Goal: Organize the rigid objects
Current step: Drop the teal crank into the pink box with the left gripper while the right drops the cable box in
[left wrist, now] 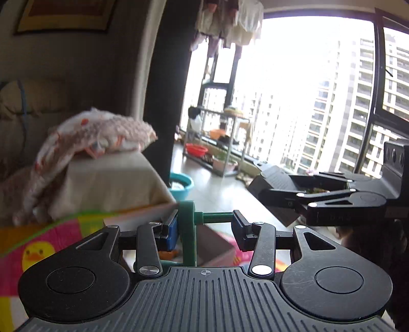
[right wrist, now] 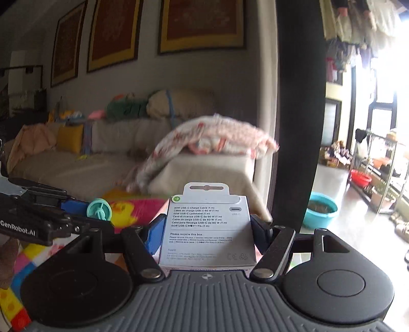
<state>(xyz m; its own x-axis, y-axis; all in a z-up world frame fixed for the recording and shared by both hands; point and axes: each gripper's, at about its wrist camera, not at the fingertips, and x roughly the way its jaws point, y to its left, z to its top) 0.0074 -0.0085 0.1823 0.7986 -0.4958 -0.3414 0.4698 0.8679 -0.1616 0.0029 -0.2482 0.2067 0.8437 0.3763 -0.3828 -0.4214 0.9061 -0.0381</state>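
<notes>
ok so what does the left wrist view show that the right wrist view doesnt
Only the left wrist view shows the high-rise buildings outside the window and the green plastic piece end-on between the left gripper fingers.

Only the right wrist view shows the white cable box in the right gripper and the framed pictures on the wall.

Both show the floral blanket, red basin and teal basin.

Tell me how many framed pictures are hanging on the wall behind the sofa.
3, side by side above the sofa in the right wrist view: left picture, middle picture, right picture. Their tops are cut off; more may hang out of frame.
</notes>
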